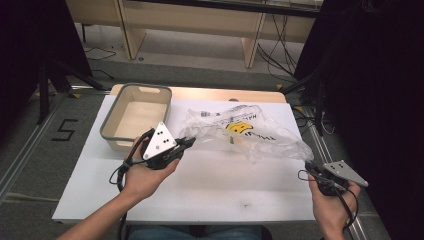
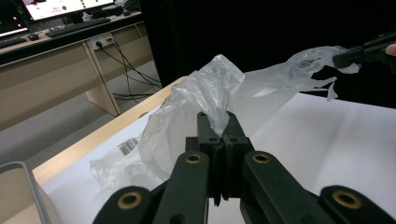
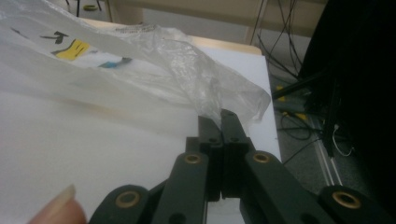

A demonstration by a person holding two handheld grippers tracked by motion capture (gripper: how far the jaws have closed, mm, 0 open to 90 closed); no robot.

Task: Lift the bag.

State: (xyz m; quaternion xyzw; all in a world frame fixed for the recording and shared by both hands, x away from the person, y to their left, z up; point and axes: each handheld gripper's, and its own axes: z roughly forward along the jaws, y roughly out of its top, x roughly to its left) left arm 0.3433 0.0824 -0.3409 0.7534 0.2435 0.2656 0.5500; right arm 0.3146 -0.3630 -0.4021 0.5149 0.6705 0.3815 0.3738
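A clear plastic bag (image 1: 240,131) with a yellow smiley print and black lettering is stretched across the white table top (image 1: 200,190). My left gripper (image 1: 190,143) is shut on the bag's left edge, and crumpled film (image 2: 205,93) rises from between its closed jaws (image 2: 218,122). At the right, my right gripper (image 1: 309,166) is shut on the bag's right corner, with the film (image 3: 205,79) pinched at the jaw tips (image 3: 219,119). Between the two grips the bag is lifted slightly off the table. The far gripper (image 2: 366,50) holds the other end in the left gripper view.
A grey-rimmed beige bin (image 1: 136,116) stands empty at the table's back left, close to my left hand. The table's wooden back edge (image 1: 200,93) borders the floor, desks and cables beyond. A black curtain hangs at the right.
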